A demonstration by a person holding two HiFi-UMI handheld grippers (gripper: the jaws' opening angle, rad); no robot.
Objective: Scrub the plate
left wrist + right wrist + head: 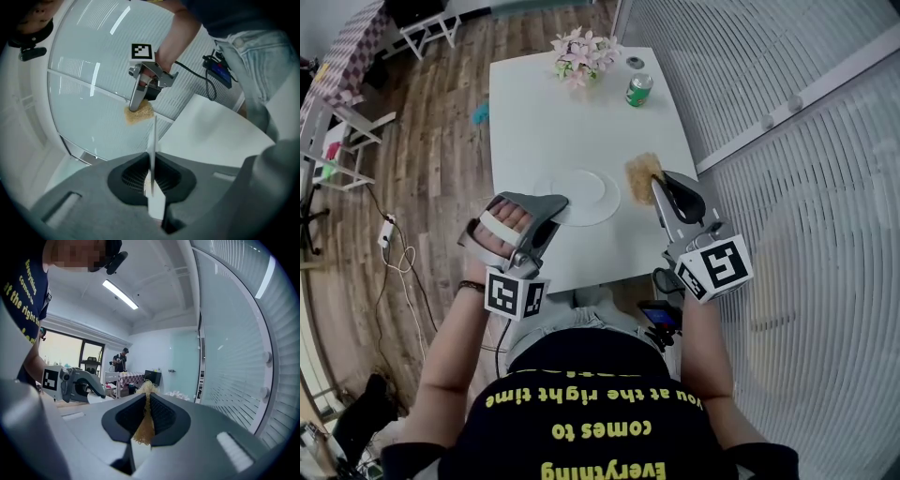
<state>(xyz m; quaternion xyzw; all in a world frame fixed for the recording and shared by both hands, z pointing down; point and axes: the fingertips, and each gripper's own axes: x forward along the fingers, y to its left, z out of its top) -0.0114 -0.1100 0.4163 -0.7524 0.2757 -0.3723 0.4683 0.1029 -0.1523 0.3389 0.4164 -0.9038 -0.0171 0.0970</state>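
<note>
A white plate (586, 195) sits at the middle of the white table (534, 103). My left gripper (557, 209) is shut on the plate's near-left rim. In the left gripper view the plate (152, 150) shows edge-on as a thin white line between the jaws. My right gripper (657, 190) is shut on a tan scrub sponge (642, 175), held just right of the plate and apart from it. The sponge (144, 420) sticks out between the jaws in the right gripper view. From the left gripper view, the right gripper (137, 105) holds the sponge (139, 113) beyond the plate's far edge.
A pot of pink flowers (582, 54), a green can (638, 90) and a small round lid (635, 63) stand at the table's far end. A white slatted blind (787, 141) runs along the right. Wooden floor, cables and furniture lie to the left.
</note>
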